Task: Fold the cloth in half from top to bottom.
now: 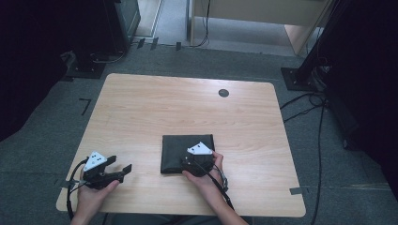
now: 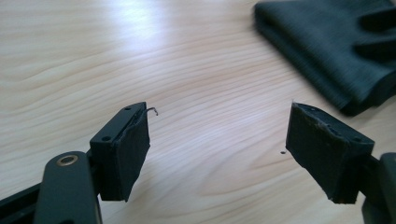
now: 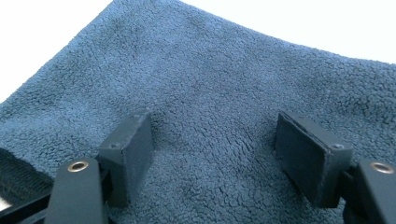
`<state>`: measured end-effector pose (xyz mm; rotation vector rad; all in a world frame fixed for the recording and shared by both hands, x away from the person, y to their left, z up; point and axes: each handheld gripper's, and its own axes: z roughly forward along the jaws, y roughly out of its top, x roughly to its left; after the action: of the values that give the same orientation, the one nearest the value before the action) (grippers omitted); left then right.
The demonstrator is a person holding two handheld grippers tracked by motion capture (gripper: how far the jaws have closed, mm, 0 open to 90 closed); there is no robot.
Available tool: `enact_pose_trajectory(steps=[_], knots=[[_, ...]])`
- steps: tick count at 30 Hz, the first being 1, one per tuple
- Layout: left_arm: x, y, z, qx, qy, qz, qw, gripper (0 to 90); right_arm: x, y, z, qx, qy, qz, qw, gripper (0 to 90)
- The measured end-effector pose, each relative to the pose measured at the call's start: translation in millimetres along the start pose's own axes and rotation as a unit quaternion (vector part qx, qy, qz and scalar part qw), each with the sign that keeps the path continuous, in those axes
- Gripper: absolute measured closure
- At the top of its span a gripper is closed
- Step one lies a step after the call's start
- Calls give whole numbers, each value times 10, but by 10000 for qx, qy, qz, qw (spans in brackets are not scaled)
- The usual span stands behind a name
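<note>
A folded dark cloth [image 1: 180, 151] lies on the wooden table [image 1: 155, 108].

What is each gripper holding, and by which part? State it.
Nothing is held. The left gripper stands open over bare table. The right gripper stands open over the folded dark cloth, with no fold between its pads.

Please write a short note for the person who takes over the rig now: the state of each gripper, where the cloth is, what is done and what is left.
Left gripper: open, nothing between its jaws, over bare table to the left of the cloth.
Right gripper: open, jaws apart just above the cloth, not pinching it.
Dark folded cloth: lies flat as a neat rectangle, near the front middle of the table.
Done: the cloth looks folded and set down; both grippers are free of it.
Left: probably only a check that the fold is tidy, or one more fold if a smaller shape is wanted.
</note>
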<state>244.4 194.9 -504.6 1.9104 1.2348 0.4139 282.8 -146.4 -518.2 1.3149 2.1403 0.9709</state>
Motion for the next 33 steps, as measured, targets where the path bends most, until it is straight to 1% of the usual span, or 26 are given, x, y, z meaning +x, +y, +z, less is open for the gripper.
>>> enact_pose_trajectory(steps=[1,2,3,4,5,7,8,9,11,12,15,17,20,21,23,25,26,27,28,29,30,31,33], knots=[[23,-2,-7,0,11,-81,10000,218,-34,77,92,-8,-44,47,10000,280],[37,-1,-22,-22,73,-81,9999,218,-34,77,92,-8,-44,47,10000,280],[41,-2,-27,-9,208,-42,9998,221,-60,117,141,-25,-84,67,9999,281],[52,-4,-27,55,327,30,9994,225,-89,157,194,-60,-118,50,9999,281],[66,-8,-23,108,377,37,9992,225,-117,193,245,-91,-147,65,9998,282],[103,-11,-30,132,410,-26,9991,224,-170,269,336,-101,-217,143,9996,284],[113,-11,-35,126,484,-44,9987,224,-188,307,378,-89,-258,186,9995,284],[119,-13,-38,134,592,-4,9982,224,-210,342,421,-101,-294,208,9993,285],[114,-26,-40,178,809,144,9965,224,-247,406,498,-117,-368,270,9989,285],[117,-33,-40,204,848,182,9960,224,-267,436,536,-130,-381,257,9989,285],[122,-33,-40,190,844,127,9962,224,-341,515,637,-157,-348,271,9989,285],[128,-33,-30,217,847,133,9961,224,-382,565,687,-131,-348,255,9990,285],[137,-34,-20,231,832,111,9962,224,-445,608,744,-149,-277,206,9993,284],[138,-35,-18,234,833,113,9962,224,-456,618,757,-161,-274,225,9992,284],[138,-37,-18,231,838,124,9961,224,-457,621,758,-180,-266,280,9991,276],[138,-40,-20,214,834,136,9962,224,-464,606,723,-198,-290,248,9991,227],[138,-42,-18,210,836,136,9962,224,-507,592,643,-154,-50,377,9992,168],[140,-42,-16,223,831,134,9962,224,-531,582,584,-138,107,383,9991,134],[141,-41,-12,237,831,126,9962,224,-531,582,584,-138,107,383,9991,134],[142,-39,-3,257,839,126,9961,224,-547,570,521,-168,140,379,9990,134],[141,-35,7,306,829,120,9960,221,-575,538,384,-241,82,339,9991,134],[139,-31,19,360,818,143,9959,221,-575,538,384,-241,82,339,9991,134],[127,-28,41,454,813,205,9954,210,-606,500,252,-227,9,356,9991,134]])
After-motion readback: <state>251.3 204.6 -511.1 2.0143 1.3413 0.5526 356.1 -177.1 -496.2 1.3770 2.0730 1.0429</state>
